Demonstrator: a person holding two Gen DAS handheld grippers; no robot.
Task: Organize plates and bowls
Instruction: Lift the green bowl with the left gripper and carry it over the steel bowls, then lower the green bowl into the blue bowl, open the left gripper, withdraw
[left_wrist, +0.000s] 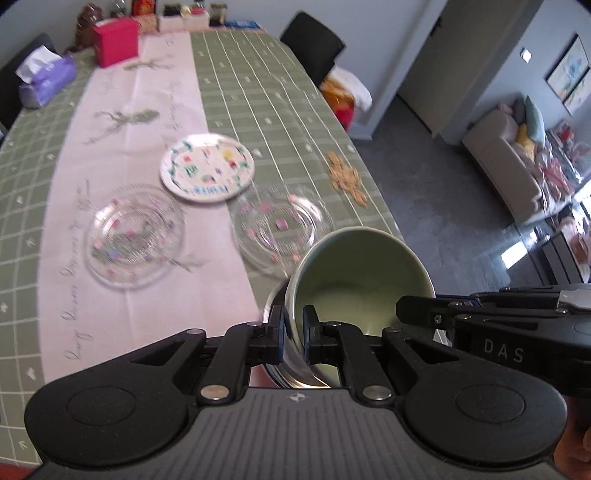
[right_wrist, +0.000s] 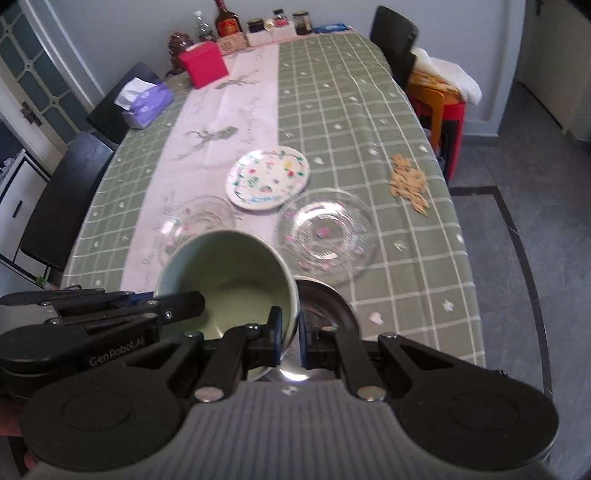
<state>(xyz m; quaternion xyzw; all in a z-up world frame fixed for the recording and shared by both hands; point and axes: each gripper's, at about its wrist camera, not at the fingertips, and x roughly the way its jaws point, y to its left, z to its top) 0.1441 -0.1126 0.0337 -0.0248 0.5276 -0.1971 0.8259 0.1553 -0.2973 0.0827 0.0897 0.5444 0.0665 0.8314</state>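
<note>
Apparently green bowl between both tongs.

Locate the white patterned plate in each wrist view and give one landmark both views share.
Left wrist: the white patterned plate lies left of centre, on the pale table runner, beyond and between the two clear glass plates.
Right wrist: the white patterned plate sits near centre, above the green bowl, straddling the runner's right edge.
Shared landmark: the red box at the table's far end.
</note>
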